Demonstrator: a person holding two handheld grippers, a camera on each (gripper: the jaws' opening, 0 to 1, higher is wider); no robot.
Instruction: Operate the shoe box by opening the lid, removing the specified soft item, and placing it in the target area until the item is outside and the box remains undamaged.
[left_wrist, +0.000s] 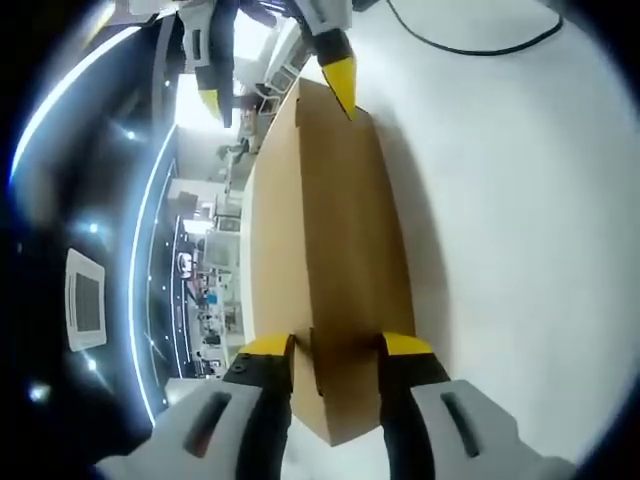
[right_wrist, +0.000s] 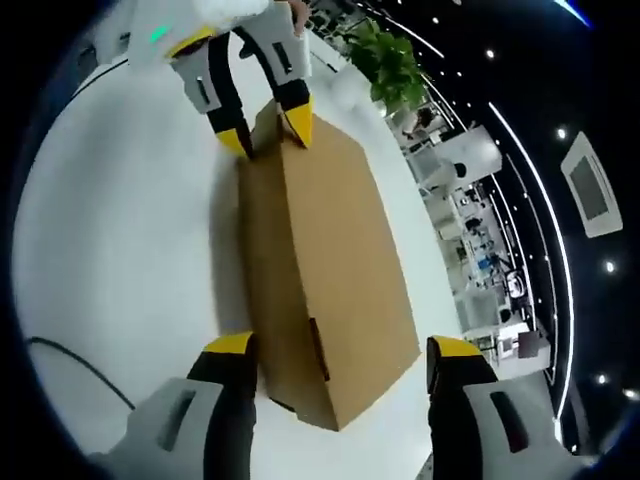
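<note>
While the shoe box (left_wrist: 330, 270) lid is staying shut mid-frame, we are clamping its end with the left gripper (left_wrist: 335, 350), the right gripper (right_wrist: 340, 352) gaping wide around the opposite end, removal still ahead.

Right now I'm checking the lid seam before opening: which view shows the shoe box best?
The right gripper view: the shoe box shows its top, one long side and near end. The left gripper view shows the box closer and foreshortened, its near end between the left gripper tips.
</note>
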